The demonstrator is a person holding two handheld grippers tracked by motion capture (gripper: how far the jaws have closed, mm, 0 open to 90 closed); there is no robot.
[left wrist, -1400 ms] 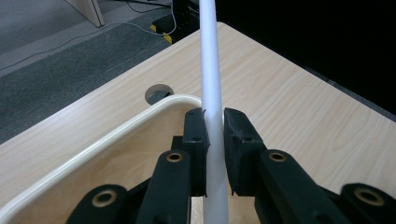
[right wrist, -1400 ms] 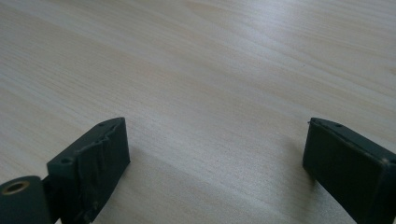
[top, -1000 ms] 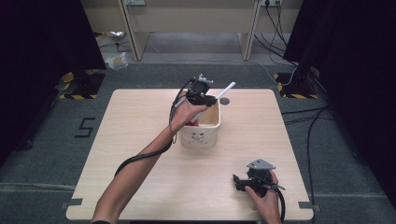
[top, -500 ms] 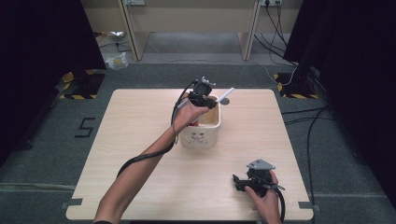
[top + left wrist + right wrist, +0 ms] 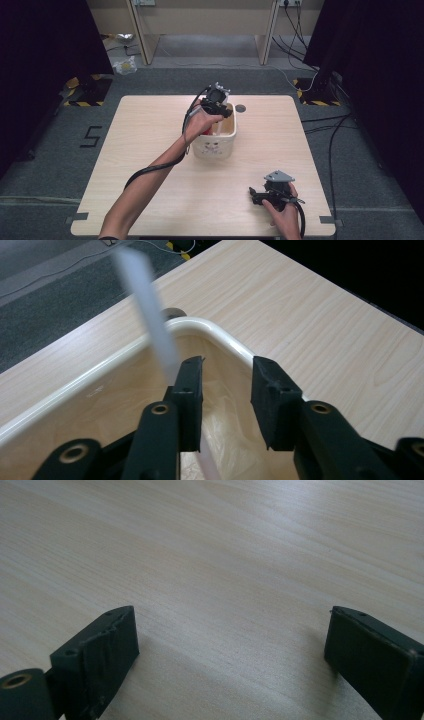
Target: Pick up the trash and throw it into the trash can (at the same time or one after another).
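Note:
A white box [image 5: 215, 150] with a pale wooden inside stands near the middle of the table. My left gripper [image 5: 225, 112] hovers over its far rim [image 5: 210, 327], pointing down into it. Its jaws have just been opening and now stand apart, with nothing pressed between them [image 5: 227, 385]. A long white stick [image 5: 150, 325], blurred, stands just outside one of the fingers [image 5: 187, 390] and reaches down into the box. My right gripper [image 5: 253, 195] rests low over the table near the front right, jaws wide open [image 5: 230, 650] over bare wood.
The light wooden table [image 5: 150, 130] has a small round grey hole [image 5: 241, 107] just beyond the box. Grey carpet surrounds the table, with cables and a desk frame [image 5: 205, 30] behind it.
The white stick jutted up and to the right from my left gripper before; now it has dropped toward the box and the jaws have parted. The right gripper has not moved.

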